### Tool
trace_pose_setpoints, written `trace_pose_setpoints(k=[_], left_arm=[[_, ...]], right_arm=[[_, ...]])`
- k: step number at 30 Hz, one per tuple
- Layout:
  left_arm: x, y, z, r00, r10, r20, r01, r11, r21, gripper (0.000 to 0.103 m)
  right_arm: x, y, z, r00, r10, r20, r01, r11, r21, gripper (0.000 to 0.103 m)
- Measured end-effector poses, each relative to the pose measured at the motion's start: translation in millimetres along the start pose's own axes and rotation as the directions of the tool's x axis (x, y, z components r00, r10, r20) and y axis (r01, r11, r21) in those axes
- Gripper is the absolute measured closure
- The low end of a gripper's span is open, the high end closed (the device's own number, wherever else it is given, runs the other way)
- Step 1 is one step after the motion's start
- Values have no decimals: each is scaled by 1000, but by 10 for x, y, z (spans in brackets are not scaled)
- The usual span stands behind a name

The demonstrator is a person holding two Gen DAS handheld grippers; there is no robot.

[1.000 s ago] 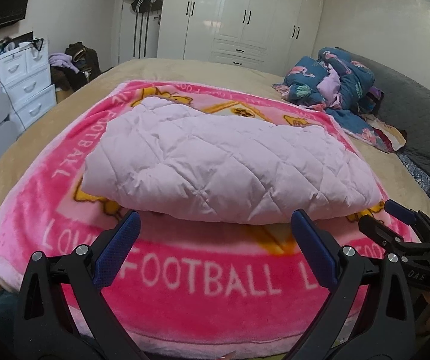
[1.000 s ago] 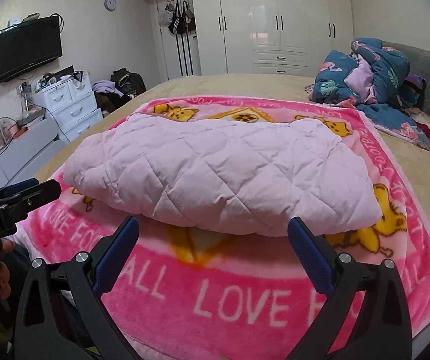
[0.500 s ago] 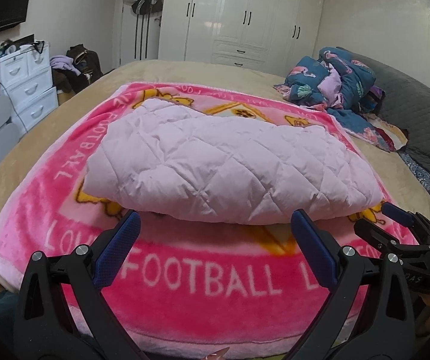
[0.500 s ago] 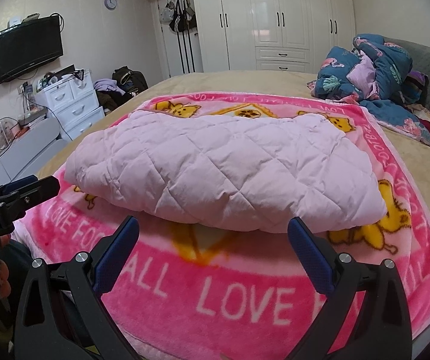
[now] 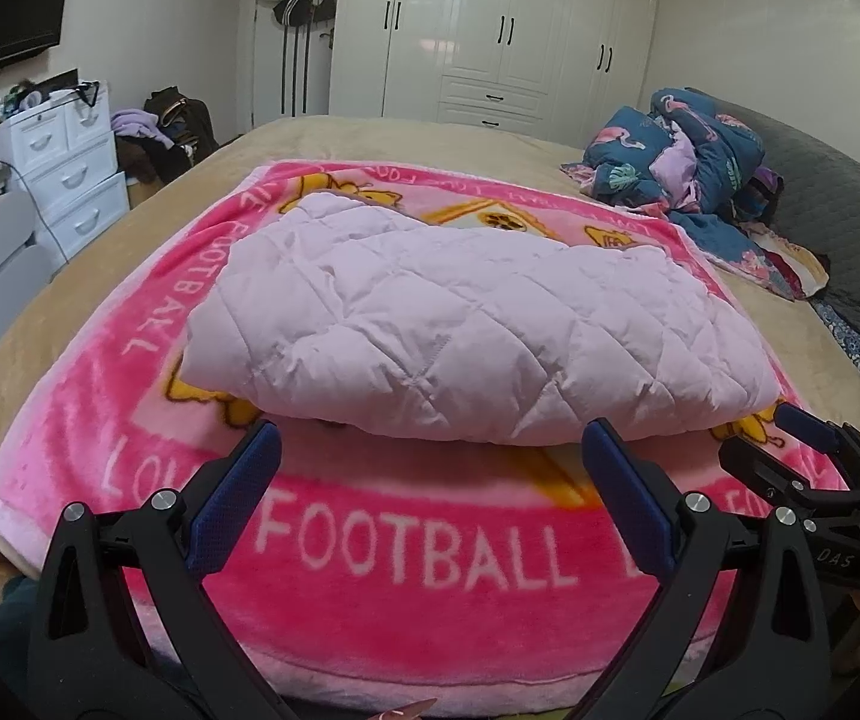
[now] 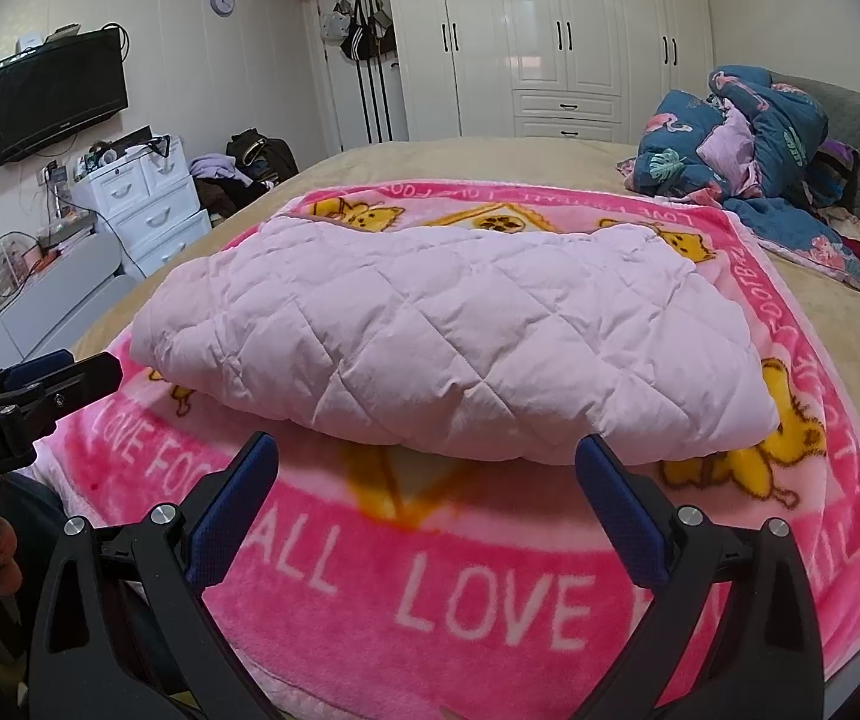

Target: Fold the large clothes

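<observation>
- Along the far left wall, a white drawer unit [image 6: 147,204] stood beside the bed [image 6: 490,162], with a dark television [image 6: 57,99] mounted above it; both were well apart from the work area.
- At the left of the right wrist view, the left gripper [image 5: 430,510] hovered over the near edge of the pink blanket [image 5: 405,546], its blue-padded fingers [image 5: 231,504] spread wide and holding nothing.
- At the middle of the blanket, the folded pale pink quilted coat [image 5: 460,324] lay as a puffy oblong, its near fold rounded and its left end slightly lifted off the blanket.
- Around the coat, bands of bare blanket showed on every side, broadest at the near edge where the lettering ran.
- Just right of the left gripper, the right gripper [image 6: 430,510] also hung short of the coat's near edge, fingers [image 6: 622,516] wide apart and empty, not touching the fabric.
- Beyond the blanket's right edge, tan bed surface lay bare up to a heap of dark blue patterned bedding [image 6: 748,138] at the far right.
- Behind the bed, white wardrobes [image 6: 556,36] filled the back wall.
</observation>
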State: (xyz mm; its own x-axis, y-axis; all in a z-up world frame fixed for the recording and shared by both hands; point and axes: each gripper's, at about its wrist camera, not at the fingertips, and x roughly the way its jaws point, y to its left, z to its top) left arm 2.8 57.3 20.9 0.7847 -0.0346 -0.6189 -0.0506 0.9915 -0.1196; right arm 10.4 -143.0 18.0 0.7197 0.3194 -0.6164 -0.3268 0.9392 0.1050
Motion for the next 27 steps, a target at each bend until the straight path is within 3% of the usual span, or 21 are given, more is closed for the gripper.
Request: trace_pose_setpoints(k=[27], left_arm=[[-26, 28, 17, 1000, 23, 3, -23, 1000, -5, 9]], right_arm=[[6, 4, 1, 1000, 1, 1, -1, 1000, -1, 4]])
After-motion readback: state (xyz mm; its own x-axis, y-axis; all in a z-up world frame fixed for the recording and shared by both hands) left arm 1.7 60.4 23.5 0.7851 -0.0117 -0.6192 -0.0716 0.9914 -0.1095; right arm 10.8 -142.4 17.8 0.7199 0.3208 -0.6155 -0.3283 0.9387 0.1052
